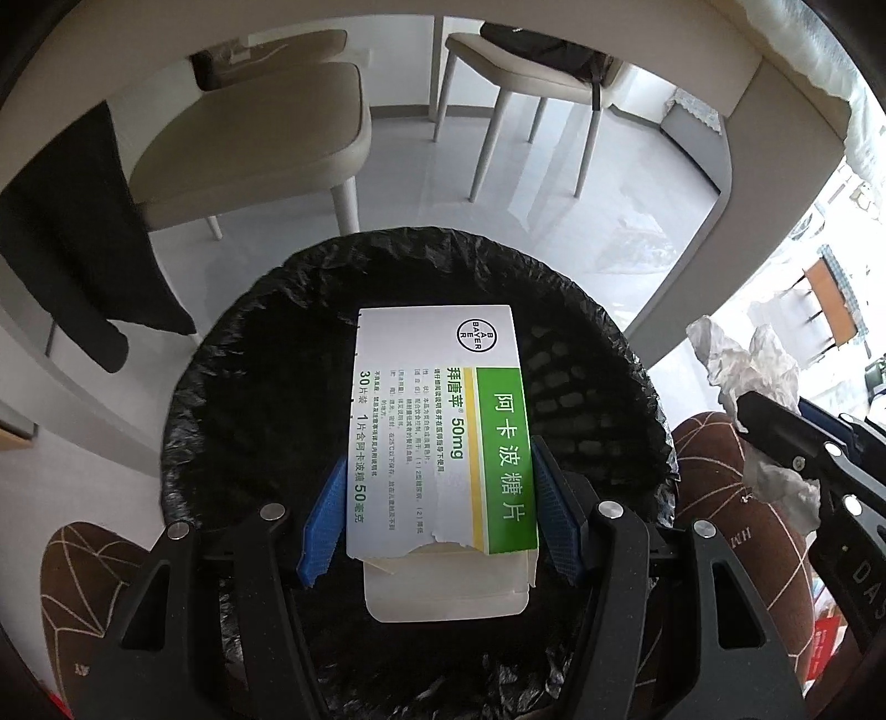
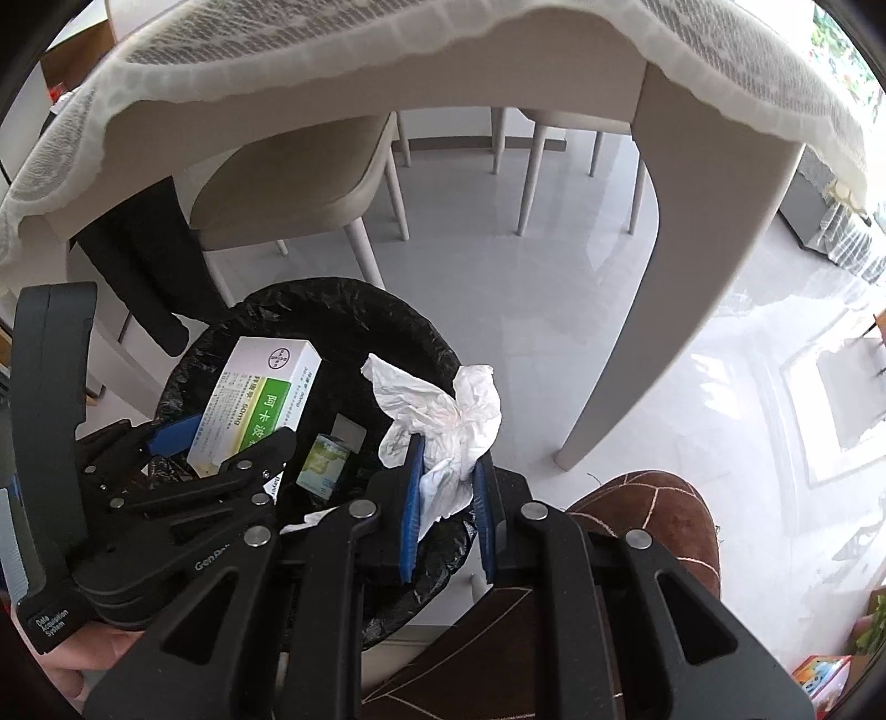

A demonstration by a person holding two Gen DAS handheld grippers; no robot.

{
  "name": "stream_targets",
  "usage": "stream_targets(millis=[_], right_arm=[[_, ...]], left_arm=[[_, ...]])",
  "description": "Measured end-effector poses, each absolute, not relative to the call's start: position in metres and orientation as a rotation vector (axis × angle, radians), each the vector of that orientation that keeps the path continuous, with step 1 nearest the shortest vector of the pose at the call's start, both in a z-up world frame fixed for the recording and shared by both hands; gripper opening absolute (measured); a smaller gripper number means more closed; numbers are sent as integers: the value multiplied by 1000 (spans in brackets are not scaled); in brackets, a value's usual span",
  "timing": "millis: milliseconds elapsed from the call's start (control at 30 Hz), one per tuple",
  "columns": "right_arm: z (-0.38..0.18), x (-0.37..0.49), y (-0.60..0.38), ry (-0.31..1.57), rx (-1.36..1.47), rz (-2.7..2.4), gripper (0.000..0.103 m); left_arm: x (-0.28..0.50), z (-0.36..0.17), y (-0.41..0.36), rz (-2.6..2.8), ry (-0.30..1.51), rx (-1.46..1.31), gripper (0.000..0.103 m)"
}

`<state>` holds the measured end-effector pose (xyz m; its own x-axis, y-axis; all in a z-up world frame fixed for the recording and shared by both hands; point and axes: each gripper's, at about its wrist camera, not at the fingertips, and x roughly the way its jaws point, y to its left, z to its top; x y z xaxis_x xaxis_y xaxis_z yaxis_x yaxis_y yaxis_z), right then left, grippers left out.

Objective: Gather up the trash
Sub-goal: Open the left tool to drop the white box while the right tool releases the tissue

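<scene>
My left gripper (image 1: 437, 487) is shut on a white and green medicine box (image 1: 443, 426), held right over the mouth of a bin lined with a black bag (image 1: 221, 387). The right wrist view shows the same left gripper (image 2: 221, 435), the medicine box (image 2: 255, 393) and the bin (image 2: 332, 299) at lower left. My right gripper (image 2: 446, 471) is shut on a crumpled white tissue (image 2: 443, 415), held at the bin's right rim. The tissue (image 1: 747, 365) also shows at the right edge of the left wrist view. A small green carton (image 2: 324, 459) lies inside the bin.
A table with a lace cloth (image 2: 387, 50) stands above, its leg (image 2: 626, 332) just right of the bin. Beige chairs (image 1: 249, 144) stand behind, one with dark clothing (image 1: 72, 232) hanging off it. Brown patterned slippers (image 2: 648, 515) flank the bin on the grey floor.
</scene>
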<state>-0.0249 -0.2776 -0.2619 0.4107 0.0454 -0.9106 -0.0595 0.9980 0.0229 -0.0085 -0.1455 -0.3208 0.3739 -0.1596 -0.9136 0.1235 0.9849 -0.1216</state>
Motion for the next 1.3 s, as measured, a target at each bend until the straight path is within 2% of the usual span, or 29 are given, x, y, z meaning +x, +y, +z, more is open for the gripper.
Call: stream_targets(millis=[67, 233, 433, 867, 1300], right_arm=[[-267, -23, -278, 1155, -2, 65, 16], [-281, -16, -273, 1177, 14, 70, 16], [-300, -15, -261, 1212, 14, 90, 16], [-327, -15, -208, 1250, -56, 169, 16], [-325, -11, -186, 1227, -76, 208, 17]], left_arm=[[-10, -321, -148, -173, 1161, 1, 61], [-12, -317, -134, -142, 1139, -7, 87], [-21, -315, -104, -81, 1126, -24, 97], [-46, -292, -49, 8, 1078, -64, 97], [-49, -292, -31, 31, 1084, -87, 97]])
